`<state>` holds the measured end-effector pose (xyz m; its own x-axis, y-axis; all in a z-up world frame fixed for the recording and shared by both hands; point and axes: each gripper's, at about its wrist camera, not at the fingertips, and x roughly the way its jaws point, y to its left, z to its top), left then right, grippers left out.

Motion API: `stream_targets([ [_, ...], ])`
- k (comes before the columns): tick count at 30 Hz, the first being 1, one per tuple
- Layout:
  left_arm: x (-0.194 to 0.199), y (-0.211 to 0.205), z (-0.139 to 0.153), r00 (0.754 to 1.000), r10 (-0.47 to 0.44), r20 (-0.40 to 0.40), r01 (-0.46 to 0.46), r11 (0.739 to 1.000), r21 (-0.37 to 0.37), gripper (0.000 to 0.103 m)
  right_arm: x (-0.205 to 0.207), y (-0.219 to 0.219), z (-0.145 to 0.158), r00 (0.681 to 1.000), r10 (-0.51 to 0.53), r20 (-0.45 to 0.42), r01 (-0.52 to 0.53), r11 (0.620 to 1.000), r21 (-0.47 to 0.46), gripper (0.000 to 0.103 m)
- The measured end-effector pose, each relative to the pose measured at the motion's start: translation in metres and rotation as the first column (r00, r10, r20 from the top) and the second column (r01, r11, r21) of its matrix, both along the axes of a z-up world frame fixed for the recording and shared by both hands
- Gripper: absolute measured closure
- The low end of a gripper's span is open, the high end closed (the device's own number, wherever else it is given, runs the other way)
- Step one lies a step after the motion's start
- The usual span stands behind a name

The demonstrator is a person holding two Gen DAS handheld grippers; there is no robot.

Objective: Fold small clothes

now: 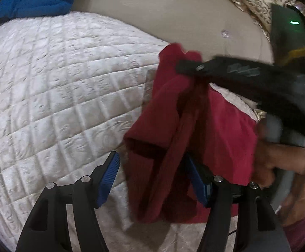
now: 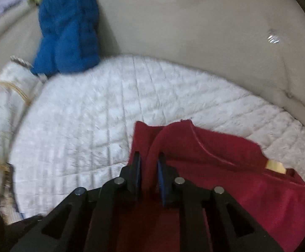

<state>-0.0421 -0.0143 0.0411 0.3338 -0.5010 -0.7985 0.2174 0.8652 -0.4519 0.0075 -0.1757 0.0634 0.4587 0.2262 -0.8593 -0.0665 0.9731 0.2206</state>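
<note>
White quilted mattress; red garment, tan label unreadable.

left gripper angled downward, jaws spread wide, right gripper angled downward, jaws pinched together

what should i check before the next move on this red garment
1. Right hand-held gripper pinching a fold of the red garment: ok.
2. Left hand-held gripper gripping cloth: not ok, jaws wide, fabric hangs loose between them.
3. Garment flat on the white quilt: not ok, bunched and lifted.
4. Bare quilt free for laying it out: ok.
5. Blue cloth clear of the work area: ok.
6. Which part of the garment is pinched: cannot tell.
</note>
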Motion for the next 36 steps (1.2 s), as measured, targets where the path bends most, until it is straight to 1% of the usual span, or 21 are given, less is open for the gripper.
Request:
stream_targets([
  [2,0.0,-0.006,0.002,1.0,-0.007,0.01,0.007,1.0,-0.012,0.06,-0.008,-0.013,0.016,1.0,-0.009,0.018,0.008,0.999,0.044,0.09],
  [3,-0.001,-0.008,0.003,1.0,-0.016,0.013,0.016,1.0,-0.025,0.066,-0.012,-0.019,0.021,1.0,-0.016,0.022,0.015,0.998,0.065,0.09],
  [4,-0.003,-0.01,0.006,0.999,-0.028,0.025,0.029,0.998,-0.047,0.08,-0.016,-0.024,0.024,0.999,-0.023,0.023,0.021,0.997,0.075,0.091],
  [6,-0.009,-0.015,0.016,0.995,-0.06,0.075,0.066,0.995,-0.079,0.089,-0.022,-0.035,0.029,0.999,-0.046,0.022,0.044,0.995,0.085,0.091],
  [7,-0.014,-0.018,0.023,0.991,-0.082,0.109,0.091,0.992,-0.087,0.097,-0.023,-0.04,0.03,0.998,-0.055,0.02,0.053,0.995,0.089,0.091],
  [9,-0.022,-0.023,0.033,0.981,-0.119,0.155,0.137,0.984,-0.11,0.102,-0.027,-0.05,0.032,0.996,-0.083,0.014,0.08,0.989,0.123,0.089],
  [10,-0.025,-0.024,0.037,0.977,-0.131,0.17,0.153,0.981,-0.121,0.103,-0.028,-0.056,0.033,0.995,-0.104,0.009,0.102,0.984,0.148,0.082],
  [12,-0.028,-0.026,0.041,0.969,-0.147,0.199,0.174,0.977,-0.125,0.103,-0.03,-0.065,0.036,0.989,-0.147,-0.009,0.146,0.972,0.186,0.053],
  [13,-0.029,-0.026,0.042,0.968,-0.15,0.202,0.177,0.976,-0.124,0.103,-0.031,-0.067,0.038,0.986,-0.168,-0.012,0.167,0.964,0.206,0.026],
  [14,-0.029,-0.026,0.041,0.968,-0.154,0.198,0.181,0.975,-0.127,0.103,-0.03,-0.066,0.038,0.985,-0.171,-0.01,0.169,0.961,0.218,0.012],
  [16,-0.03,-0.029,0.041,0.968,-0.156,0.196,0.183,0.975,-0.127,0.103,-0.024,-0.056,0.036,0.99,-0.137,-0.025,0.14,0.968,0.21,0.011],
  [19,-0.028,-0.031,0.041,0.965,-0.166,0.205,0.193,0.974,-0.121,0.103,-0.01,-0.032,0.024,0.995,-0.062,-0.082,0.071,0.99,0.118,0.01],
  [22,-0.037,-0.034,0.039,0.962,-0.173,0.21,0.199,0.974,-0.108,0.103,0.002,-0.009,0.004,0.989,-0.017,-0.146,0.021,0.999,0.028,0.01],
  [23,-0.037,-0.035,0.039,0.962,-0.174,0.209,0.198,0.975,-0.1,0.103,0.003,-0.003,-0.003,0.987,-0.018,-0.162,0.016,1.0,-0.01,0.017],
  [24,-0.036,-0.035,0.037,0.963,-0.173,0.208,0.196,0.976,-0.094,0.103,0.002,-0.001,-0.005,0.988,-0.019,-0.155,0.014,0.999,-0.033,0.028],
  [25,-0.036,-0.035,0.037,0.963,-0.171,0.207,0.193,0.977,-0.088,0.103,-0.002,-0.002,-0.005,0.99,-0.023,-0.137,0.018,0.999,-0.042,0.051],
  [26,-0.036,-0.036,0.037,0.963,-0.17,0.207,0.191,0.978,-0.088,0.103,-0.006,-0.006,-0.003,0.993,-0.033,-0.109,0.029,0.999,-0.037,0.062],
  [28,-0.038,-0.039,0.039,0.961,-0.178,0.211,0.203,0.974,-0.102,0.103,-0.017,-0.016,0.007,0.997,-0.039,-0.066,0.038,0.999,-0.021,0.072],
  [29,-0.039,-0.042,0.042,0.958,-0.187,0.217,0.215,0.97,-0.112,0.103,-0.021,-0.021,0.013,0.998,-0.034,-0.046,0.033,0.999,-0.02,0.075],
  [31,-0.045,-0.049,0.048,0.955,-0.201,0.219,0.234,0.962,-0.14,0.103,-0.031,-0.032,0.026,1.0,-0.026,-0.017,0.026,0.999,-0.022,0.078],
  [36,-0.066,-0.094,0.074,0.93,-0.276,0.243,0.319,0.934,-0.161,0.103,-0.059,-0.072,0.062,0.999,-0.038,0.033,0.039,0.999,-0.033,0.079],
])
